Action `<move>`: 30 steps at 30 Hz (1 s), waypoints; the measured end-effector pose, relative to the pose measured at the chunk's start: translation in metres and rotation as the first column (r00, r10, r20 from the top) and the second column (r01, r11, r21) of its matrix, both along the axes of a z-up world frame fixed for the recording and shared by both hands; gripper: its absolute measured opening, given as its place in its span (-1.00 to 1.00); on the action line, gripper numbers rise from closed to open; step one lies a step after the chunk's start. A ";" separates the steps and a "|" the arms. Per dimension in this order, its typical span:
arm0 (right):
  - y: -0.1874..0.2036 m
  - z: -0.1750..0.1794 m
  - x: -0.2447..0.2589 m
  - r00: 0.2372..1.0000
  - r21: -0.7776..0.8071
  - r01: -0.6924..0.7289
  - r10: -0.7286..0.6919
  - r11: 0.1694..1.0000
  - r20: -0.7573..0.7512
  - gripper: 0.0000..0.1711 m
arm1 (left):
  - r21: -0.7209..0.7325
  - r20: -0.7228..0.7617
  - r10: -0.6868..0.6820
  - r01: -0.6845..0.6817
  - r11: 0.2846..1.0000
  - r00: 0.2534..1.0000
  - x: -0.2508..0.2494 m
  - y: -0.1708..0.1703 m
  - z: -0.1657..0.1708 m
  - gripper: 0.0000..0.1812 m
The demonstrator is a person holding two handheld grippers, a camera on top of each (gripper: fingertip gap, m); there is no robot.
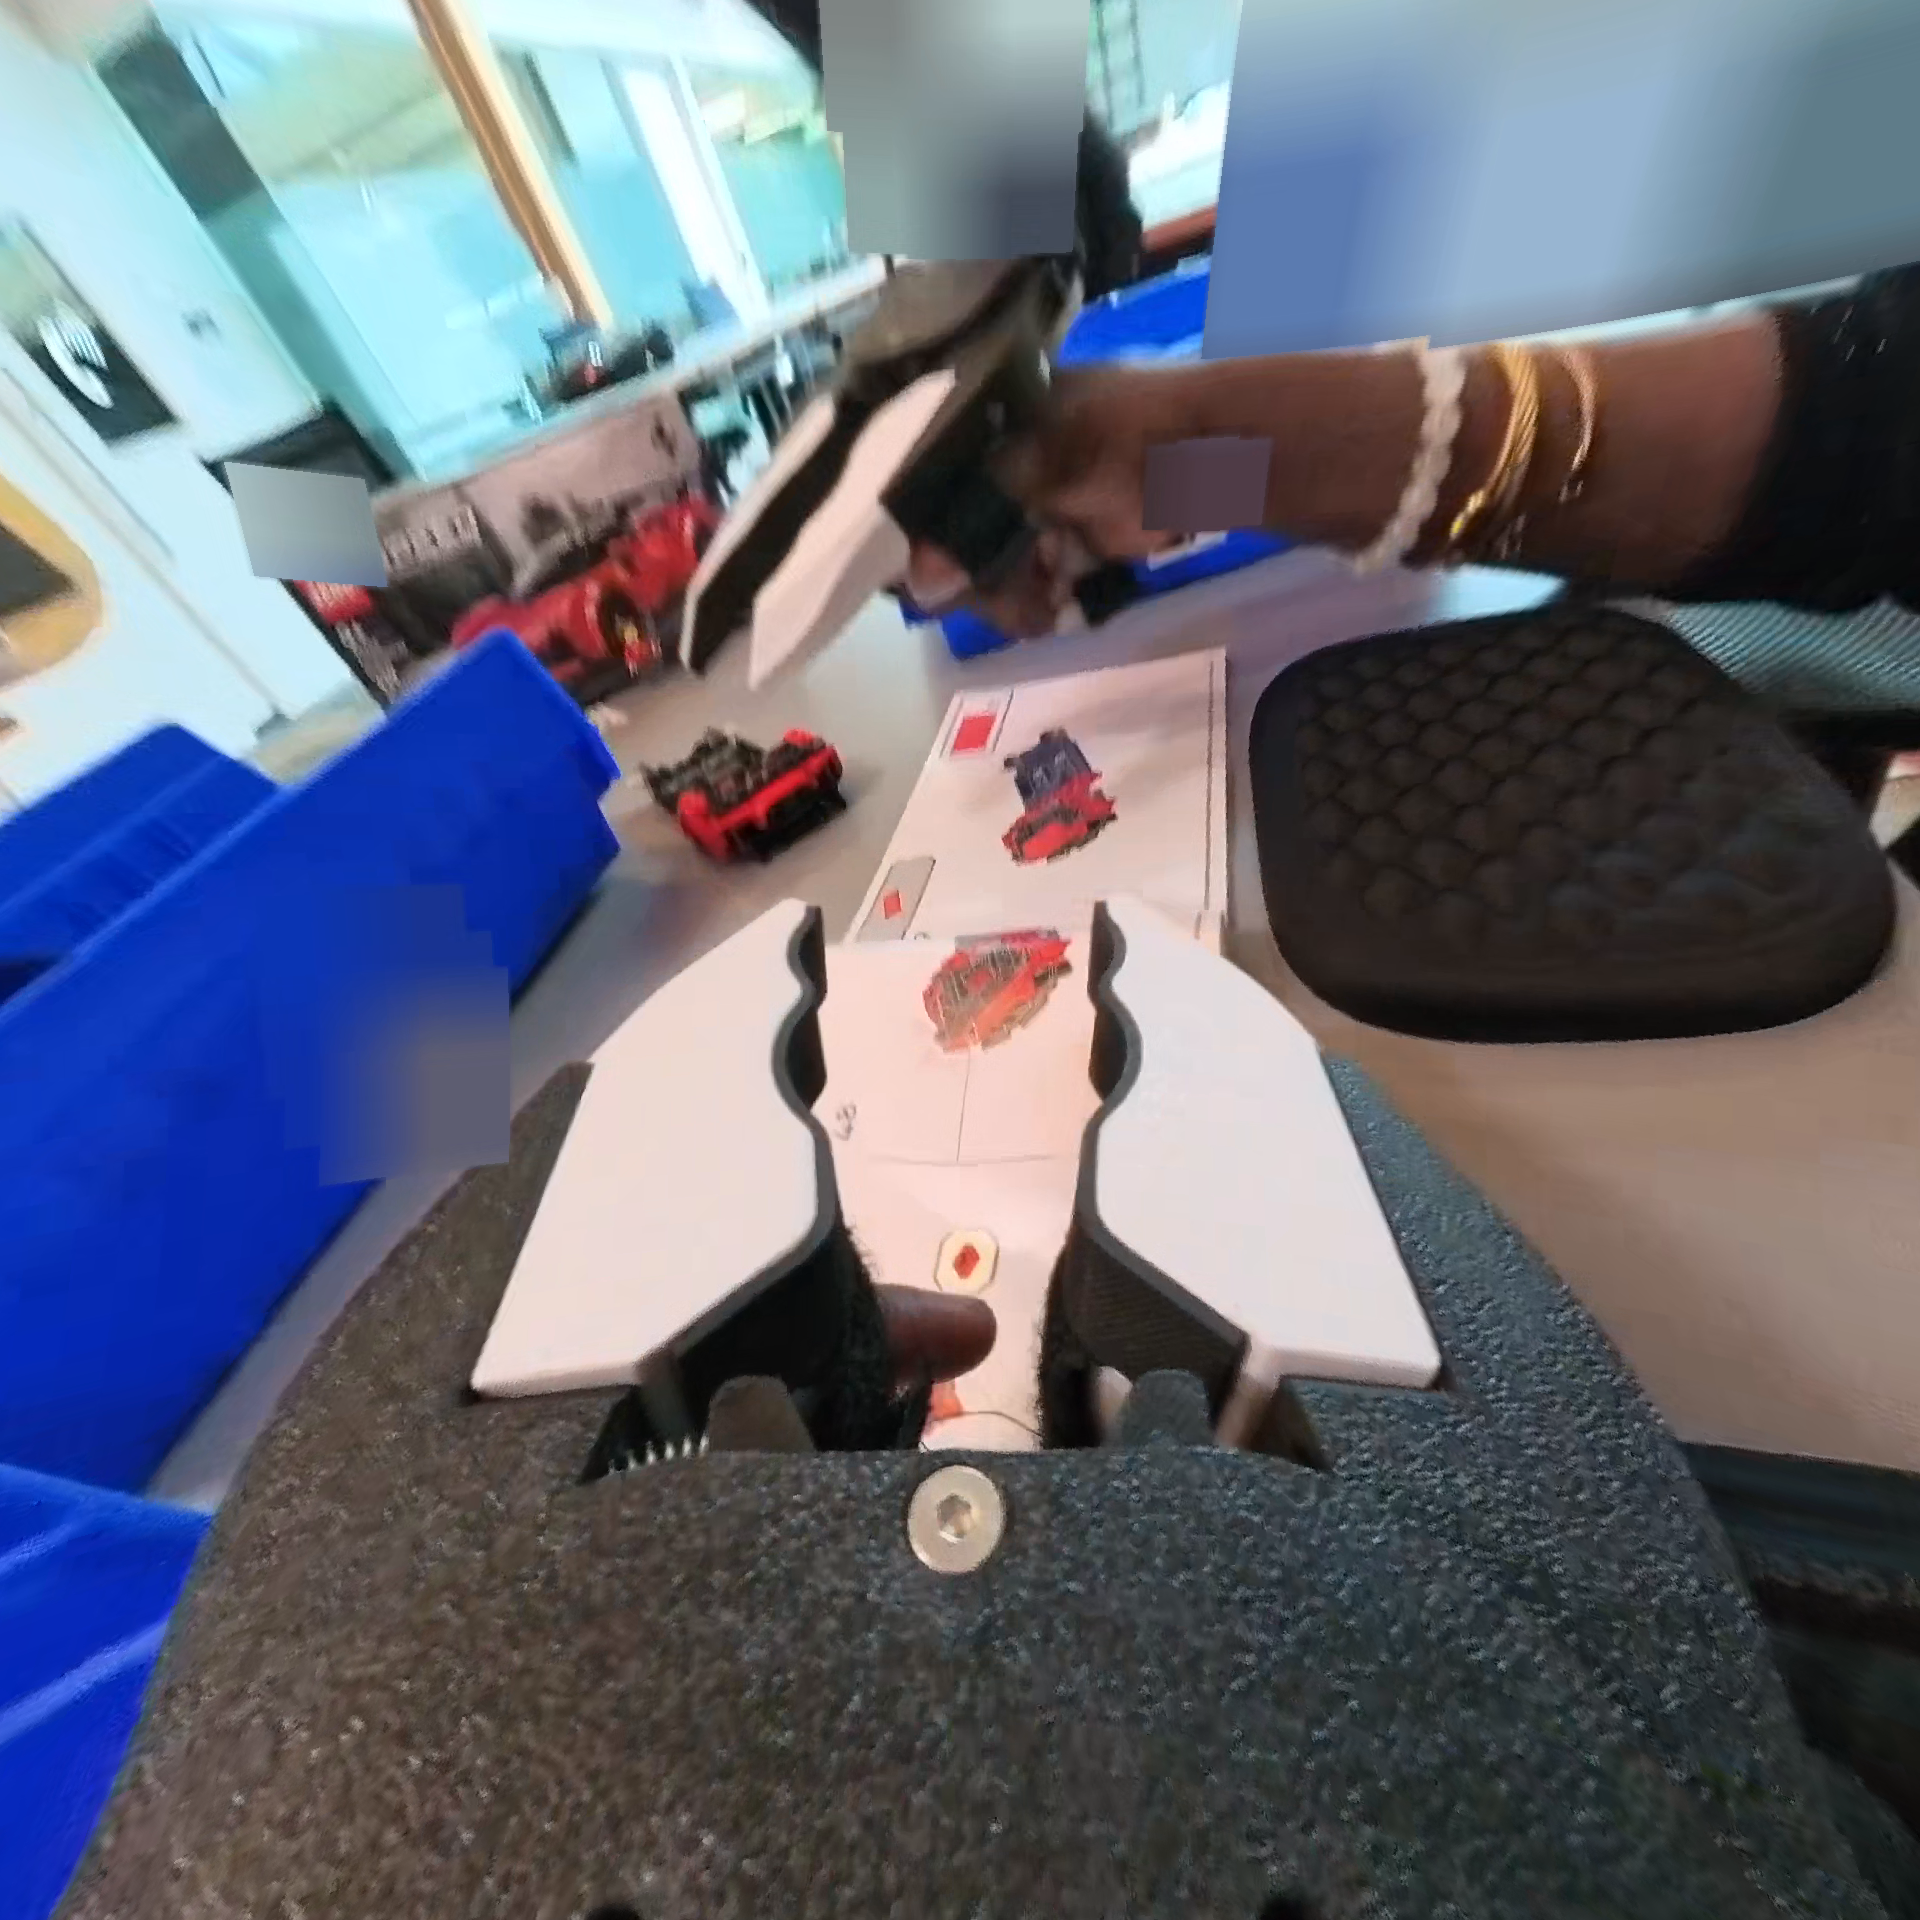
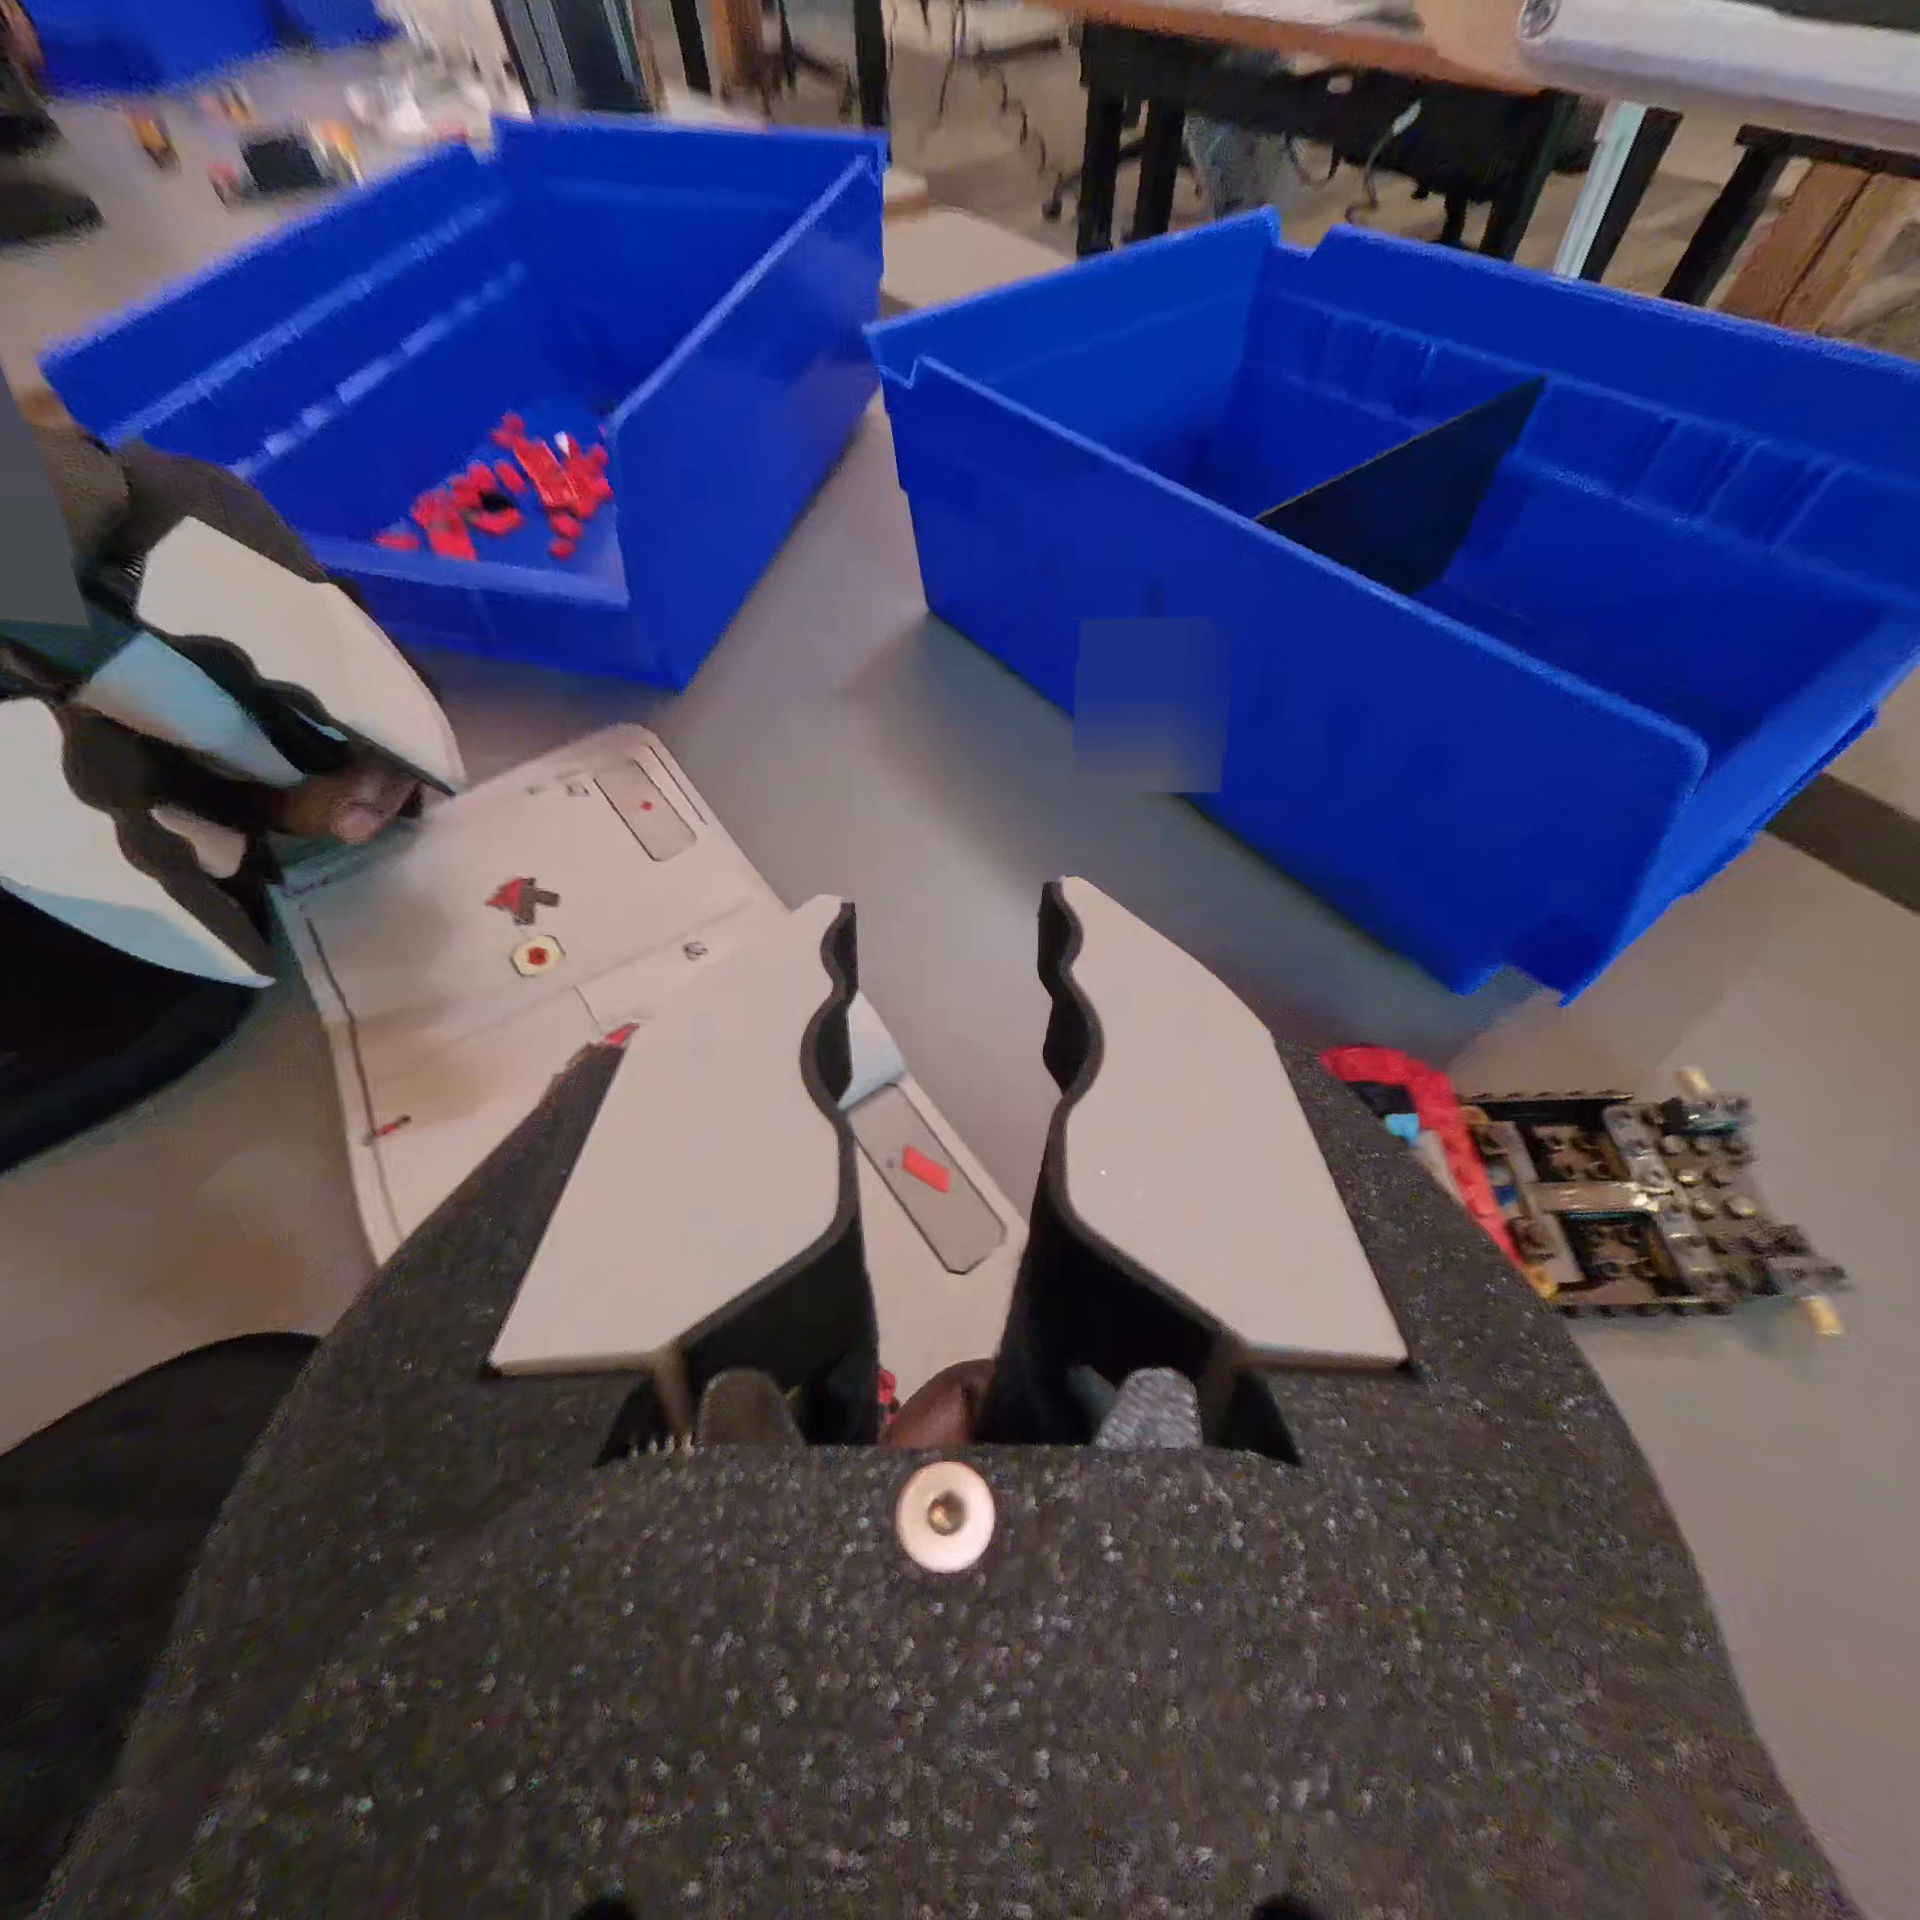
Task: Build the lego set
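Note:
My left gripper [image 1: 956, 920] is open and empty, held low over the open instruction booklet [image 1: 1091, 769]. My right gripper [image 2: 948, 904] is open and empty, above the booklet's edge [image 2: 499, 966] and the grey table. In the left wrist view it hangs in the air [image 1: 743, 649], held by a hand. The partly built red and black lego car [image 1: 743, 795] sits on the table beyond the booklet. It lies to the right of my right gripper [image 2: 1621, 1195]. A blue bin [image 2: 727, 436] holds several red lego pieces [image 2: 509, 494]. My left gripper also shows at the left edge of the right wrist view [image 2: 353, 873].
A second blue bin [image 2: 1403, 790] with a black divider stands at the back right. More blue bins [image 1: 260, 935] line the left side. A black padded armrest [image 1: 1558, 831] sits right of the booklet. The lego box [image 1: 540, 582] stands at the back.

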State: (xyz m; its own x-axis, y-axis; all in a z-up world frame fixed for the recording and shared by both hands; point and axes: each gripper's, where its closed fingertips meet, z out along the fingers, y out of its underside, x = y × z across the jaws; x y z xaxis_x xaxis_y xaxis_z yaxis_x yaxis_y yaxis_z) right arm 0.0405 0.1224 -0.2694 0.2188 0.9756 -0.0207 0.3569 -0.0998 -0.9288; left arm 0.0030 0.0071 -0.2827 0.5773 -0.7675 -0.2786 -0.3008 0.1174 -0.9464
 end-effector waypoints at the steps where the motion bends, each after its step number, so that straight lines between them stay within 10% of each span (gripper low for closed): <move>1: -0.002 0.001 0.001 0.999 -0.018 0.004 -0.005 1.000 -0.038 -0.62 | 0.046 0.018 -0.013 0.013 0.999 1.000 0.001 -0.002 0.007 -0.48; 8: 0.000 0.025 0.010 0.989 0.038 0.031 -0.025 0.999 -0.143 -0.62 | 0.096 -0.111 -0.047 0.058 0.994 0.993 0.014 0.004 0.025 -0.43; 19: 0.025 0.053 0.031 0.928 -0.131 0.050 -0.095 0.990 -0.361 -0.60 | 0.114 -0.175 0.281 -0.264 0.958 0.944 0.012 0.079 0.067 -0.41; 24: 0.023 0.074 0.020 0.997 -0.163 -0.073 0.075 0.984 0.005 -0.56 | -0.061 -0.335 0.324 -0.364 0.929 0.885 -0.011 0.135 0.041 -0.44; 30: 0.061 0.079 0.012 0.900 -0.065 -0.188 0.199 0.980 0.388 -0.68 | -0.037 -0.500 0.380 -0.458 0.888 0.778 -0.025 0.200 -0.004 -0.55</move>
State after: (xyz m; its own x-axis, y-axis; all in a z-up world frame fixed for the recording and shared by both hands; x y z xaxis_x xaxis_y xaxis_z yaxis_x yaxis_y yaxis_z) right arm 0.0528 0.1833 -0.1900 0.0214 0.9998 0.0027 0.7054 -0.0132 -0.7087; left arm -0.0215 0.2072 -0.2864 0.6810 -0.5339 -0.5012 -0.6947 -0.2544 -0.6728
